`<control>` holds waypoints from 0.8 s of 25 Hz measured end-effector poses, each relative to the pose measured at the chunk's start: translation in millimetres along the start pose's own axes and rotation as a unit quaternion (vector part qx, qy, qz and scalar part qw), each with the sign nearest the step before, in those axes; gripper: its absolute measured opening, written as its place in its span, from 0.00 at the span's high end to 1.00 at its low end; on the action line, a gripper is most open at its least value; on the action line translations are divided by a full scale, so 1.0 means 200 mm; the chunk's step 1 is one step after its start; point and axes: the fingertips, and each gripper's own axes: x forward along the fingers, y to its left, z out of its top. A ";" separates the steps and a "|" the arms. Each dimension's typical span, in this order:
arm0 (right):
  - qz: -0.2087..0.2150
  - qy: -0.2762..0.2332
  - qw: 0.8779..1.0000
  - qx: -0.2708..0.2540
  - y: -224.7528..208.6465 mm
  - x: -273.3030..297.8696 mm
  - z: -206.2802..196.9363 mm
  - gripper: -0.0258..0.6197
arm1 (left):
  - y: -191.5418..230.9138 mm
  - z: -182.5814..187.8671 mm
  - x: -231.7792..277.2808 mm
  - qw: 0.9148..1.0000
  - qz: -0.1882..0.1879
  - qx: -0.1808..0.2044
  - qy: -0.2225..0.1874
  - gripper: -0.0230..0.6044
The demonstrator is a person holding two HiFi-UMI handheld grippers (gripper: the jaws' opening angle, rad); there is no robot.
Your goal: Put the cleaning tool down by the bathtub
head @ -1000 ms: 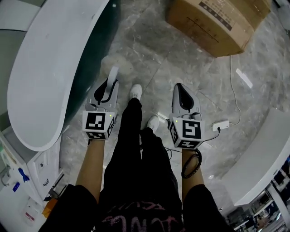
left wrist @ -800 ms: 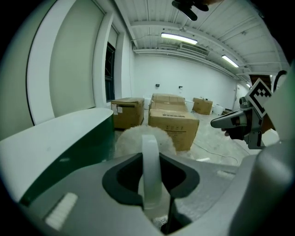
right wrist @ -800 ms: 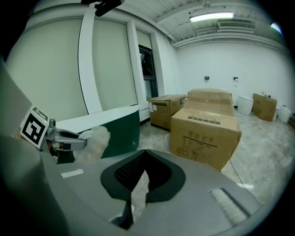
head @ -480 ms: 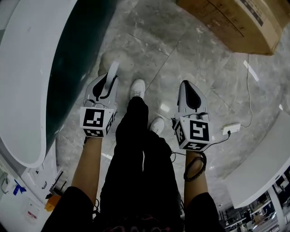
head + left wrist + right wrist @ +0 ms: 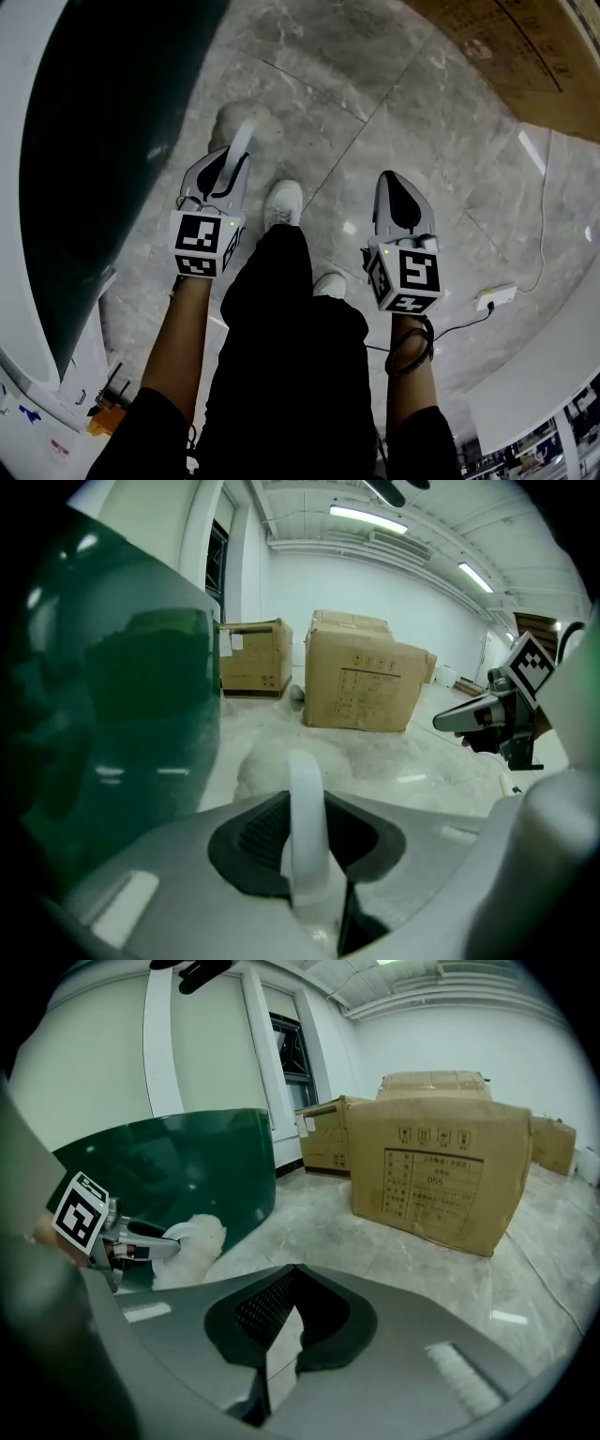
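The dark green, white-rimmed bathtub [image 5: 103,141] fills 9 to 11 o'clock. Just beside it, my left tool [image 5: 232,161] is clamped on the one white-handled fluffy duster [image 5: 242,139], whose head is near the tub wall. My two white shoes [image 5: 283,202] stand between my two tools. My right tool [image 5: 397,184] is closed on nothing. One brown cardboard box [image 5: 525,56] lies at 1 o'clock and one white power strip [image 5: 495,297] at 4.

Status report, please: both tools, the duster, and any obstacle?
Left tool shut on duster handle; fluffy head beside green bathtub. Right tool shut, empty. No obstacle seen on floor.
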 end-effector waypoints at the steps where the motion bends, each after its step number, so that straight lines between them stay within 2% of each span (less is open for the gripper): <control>1: 0.002 0.003 1.000 -0.002 -0.01 0.05 -0.05 0.92 | 0.01 -0.05 0.05 1.000 0.001 -0.001 0.004 0.82; 13: 0.003 0.023 1.000 0.004 -0.16 0.53 -0.56 0.93 | 0.09 -0.61 0.60 0.999 -0.005 0.002 0.048 0.82; 20: 0.009 0.019 1.000 0.004 -0.17 0.70 -0.69 0.93 | 0.13 -0.73 0.76 0.999 -0.008 0.008 0.050 0.82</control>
